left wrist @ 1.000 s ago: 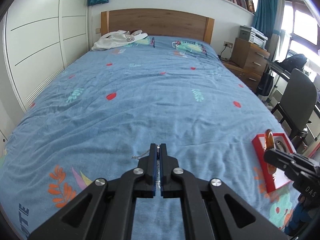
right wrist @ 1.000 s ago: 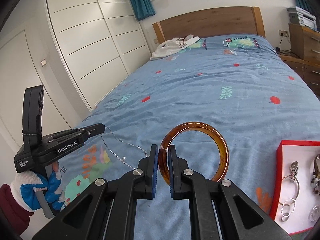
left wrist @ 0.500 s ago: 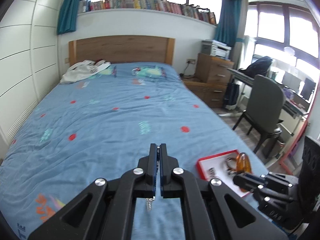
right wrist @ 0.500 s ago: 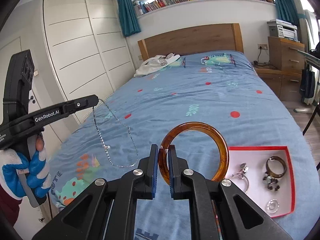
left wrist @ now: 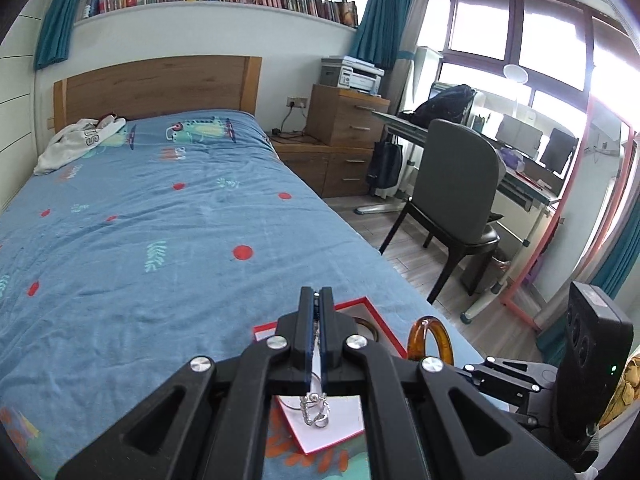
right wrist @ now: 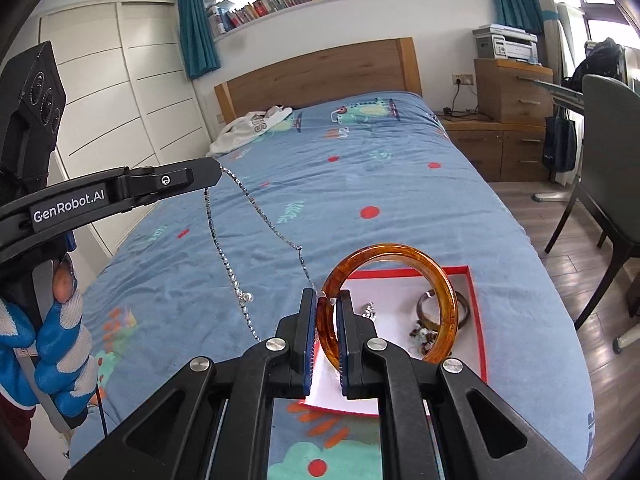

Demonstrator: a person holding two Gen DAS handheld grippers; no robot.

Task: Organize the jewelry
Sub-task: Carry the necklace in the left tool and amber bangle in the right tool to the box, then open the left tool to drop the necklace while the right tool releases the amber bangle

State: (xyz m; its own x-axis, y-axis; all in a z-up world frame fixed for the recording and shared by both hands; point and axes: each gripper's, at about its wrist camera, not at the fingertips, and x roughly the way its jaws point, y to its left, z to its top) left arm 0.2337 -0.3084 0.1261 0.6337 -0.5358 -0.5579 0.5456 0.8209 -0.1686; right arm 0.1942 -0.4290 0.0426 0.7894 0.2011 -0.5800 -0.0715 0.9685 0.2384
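Note:
My left gripper [left wrist: 316, 293] is shut on a silver chain necklace [right wrist: 218, 248]. The chain hangs in a long loop from its tips above the blue bedsheet. Its clasp end [left wrist: 316, 410] dangles under the fingers, over the red tray [right wrist: 474, 280] with a white inside. My right gripper [right wrist: 326, 298] is shut on an amber bangle [right wrist: 446, 292] and holds it upright above the tray's near-left part. In the tray lie a brown bangle [right wrist: 462, 314], dark beads [right wrist: 422, 338] and a small silver piece [right wrist: 370, 310]. In the left wrist view the amber bangle [left wrist: 444, 342] shows just right of the tray.
The tray sits near the bed's right edge, by the foot end. A white garment [right wrist: 248, 128] lies by the wooden headboard [right wrist: 320, 76]. A chair [left wrist: 456, 192], a desk and drawers stand to the right, wardrobe doors to the left. A gloved hand [right wrist: 56, 352] holds the left gripper.
Both grippers have travelled right along the bed and risen to the red tray. The necklace has come off the sheet and now hangs free. The bangle stays gripped.

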